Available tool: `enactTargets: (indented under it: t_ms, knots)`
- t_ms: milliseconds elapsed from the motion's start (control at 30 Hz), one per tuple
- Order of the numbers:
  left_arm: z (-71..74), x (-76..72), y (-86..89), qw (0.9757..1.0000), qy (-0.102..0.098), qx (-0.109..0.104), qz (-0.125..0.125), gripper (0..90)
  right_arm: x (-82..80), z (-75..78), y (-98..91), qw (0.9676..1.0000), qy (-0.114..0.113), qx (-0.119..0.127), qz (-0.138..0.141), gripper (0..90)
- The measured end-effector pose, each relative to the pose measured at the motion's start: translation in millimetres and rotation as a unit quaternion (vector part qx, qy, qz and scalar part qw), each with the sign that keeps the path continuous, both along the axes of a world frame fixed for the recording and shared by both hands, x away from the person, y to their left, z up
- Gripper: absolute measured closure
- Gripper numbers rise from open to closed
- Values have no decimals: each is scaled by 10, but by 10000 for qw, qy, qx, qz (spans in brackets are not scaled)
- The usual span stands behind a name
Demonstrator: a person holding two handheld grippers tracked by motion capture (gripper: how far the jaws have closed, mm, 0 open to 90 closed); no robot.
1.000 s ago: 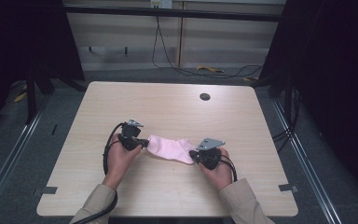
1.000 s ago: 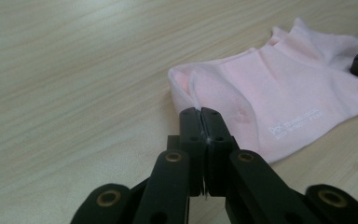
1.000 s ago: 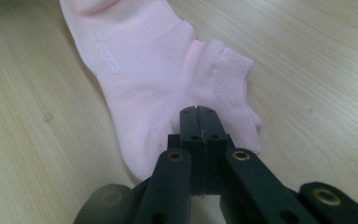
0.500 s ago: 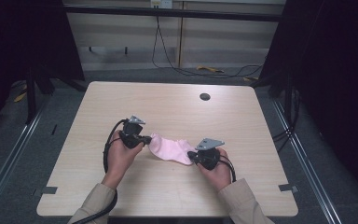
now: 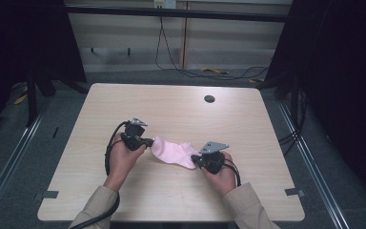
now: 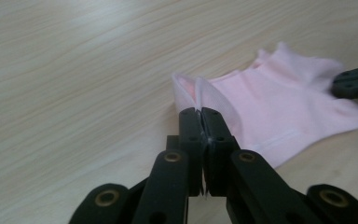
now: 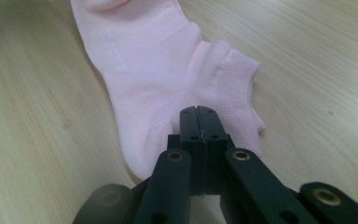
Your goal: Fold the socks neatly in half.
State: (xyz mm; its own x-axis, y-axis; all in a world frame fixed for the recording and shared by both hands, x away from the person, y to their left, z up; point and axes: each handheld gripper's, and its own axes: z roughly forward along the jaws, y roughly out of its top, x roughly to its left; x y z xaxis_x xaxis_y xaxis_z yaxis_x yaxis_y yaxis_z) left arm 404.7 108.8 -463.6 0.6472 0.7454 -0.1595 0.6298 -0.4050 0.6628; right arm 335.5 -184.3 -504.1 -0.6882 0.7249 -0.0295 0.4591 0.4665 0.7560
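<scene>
A pink ankle sock (image 5: 174,152) lies flat on the wooden table (image 5: 171,105), stretched between my two grippers. My left gripper (image 5: 147,142) pinches a fold of the sock's (image 6: 279,107) left end. Its jaws (image 6: 198,111) have just been opening a little, and the fabric is still caught between their tips. My right gripper (image 5: 195,162) is shut on the sock's (image 7: 158,74) other end, at the mesh cuff edge, with its tips (image 7: 198,109) pressed together. The right gripper's jaw tip (image 6: 354,81) reaches into the left gripper view at the far right.
A round dark grommet (image 5: 209,98) sits near the table's far edge. Cables (image 5: 171,52) trail on the floor beyond the table. Metal rails (image 5: 9,157) run along both sides. Bare tabletop surrounds the sock.
</scene>
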Motion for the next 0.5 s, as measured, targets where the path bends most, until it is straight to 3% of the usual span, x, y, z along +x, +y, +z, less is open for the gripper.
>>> enactTargets:
  t_ms: [67,300,400,500]
  knots:
    - [-61,2,40,10000,-38,-14,77,795,2,-1,-1,10000,-3,4,2,900]
    - [-151,30,-37,9999,-152,4,-50,741,3,-1,1,10000,8,11,-4,900]
    - [-226,73,-77,9994,-107,300,-98,723,5,-1,0,10000,16,21,-5,900]
    - [-286,80,-107,9990,-125,408,-105,717,4,-1,0,10000,18,22,2,900]
